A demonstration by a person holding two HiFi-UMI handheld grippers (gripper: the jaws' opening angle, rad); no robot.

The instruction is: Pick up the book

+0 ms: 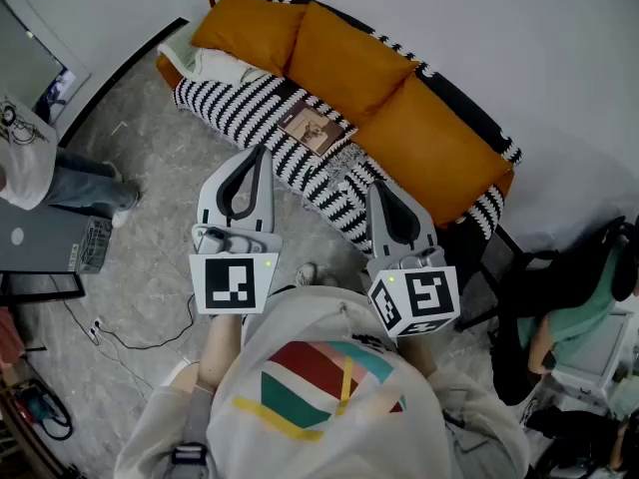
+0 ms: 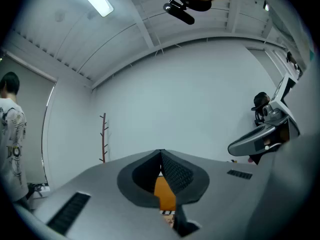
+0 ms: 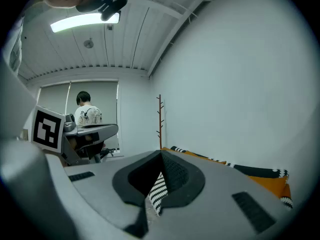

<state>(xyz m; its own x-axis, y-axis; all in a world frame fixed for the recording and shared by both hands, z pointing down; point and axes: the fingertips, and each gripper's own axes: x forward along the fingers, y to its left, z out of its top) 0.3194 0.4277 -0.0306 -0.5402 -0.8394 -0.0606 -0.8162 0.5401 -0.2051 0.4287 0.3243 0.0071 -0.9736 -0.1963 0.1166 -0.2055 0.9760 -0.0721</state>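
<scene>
**Sofa.** The sofa [image 1: 439, 158] stands against the wall, directly ahead of me. Its orange cushions line the back. I stand on the floor [image 1: 150, 267] in front of it, facing the seat.

**Throw.** A black-and-white striped throw [image 1: 235, 108] covers the seat and hangs over its front edge. It gives the book a soft, uneven bed, so I judge the book may sink or slide when pushed.

**Grippers.** I hold the left gripper [image 1: 263, 150] and the right gripper [image 1: 376, 188] side by side at chest level, both pointing roughly level towards the sofa. I judge this to be an approach posture: neither is aimed down at the seat. On each, the jaws are closed tip to tip with nothing between them. Through the gap behind the left tips only a cushion and a strip of throw show. Behind the right tips only throw shows.

**Book.** The book [image 1: 314, 128] lies flat, cover up, on the throw at mid-seat. In the head view it sits beyond both tips and between their two lines, touching neither. Neither gripper view shows it. One pair of jaws must open and drop to an edge of the book before any grip.
</scene>
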